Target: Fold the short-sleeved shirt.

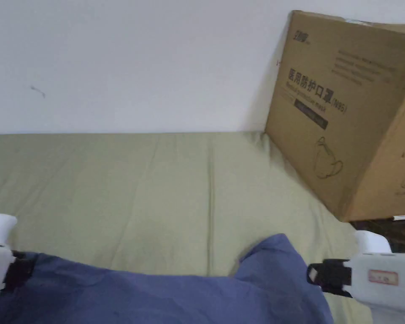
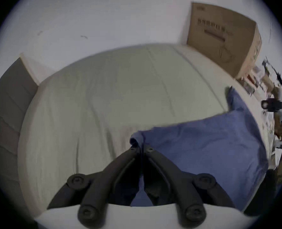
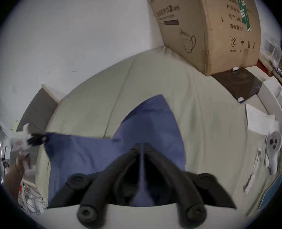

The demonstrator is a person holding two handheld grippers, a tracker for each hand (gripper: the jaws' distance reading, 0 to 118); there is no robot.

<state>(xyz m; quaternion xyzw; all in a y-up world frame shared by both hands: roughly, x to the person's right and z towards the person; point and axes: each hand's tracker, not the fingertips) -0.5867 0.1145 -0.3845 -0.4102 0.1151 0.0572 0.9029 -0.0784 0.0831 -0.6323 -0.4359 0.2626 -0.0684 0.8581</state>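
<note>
A blue short-sleeved shirt (image 1: 155, 295) is stretched between my two grippers over a pale green bed sheet (image 1: 155, 190). My left gripper (image 2: 141, 148) is shut on the shirt's (image 2: 203, 150) left edge, with cloth bunched at its tips. My right gripper (image 3: 141, 147) is shut on the shirt's (image 3: 87, 155) right edge, a thin fold of cloth pinched between the jaws. A sleeve (image 1: 277, 253) sticks up beside the right gripper (image 1: 313, 274). In the head view the left gripper (image 1: 22, 263) is at the far left edge.
A large cardboard box (image 1: 349, 114) stands at the bed's back right corner against the white wall (image 1: 134, 63). Papers and small clutter (image 3: 260, 121) lie to the right of the bed. A grey headboard (image 2: 6, 108) is at the left.
</note>
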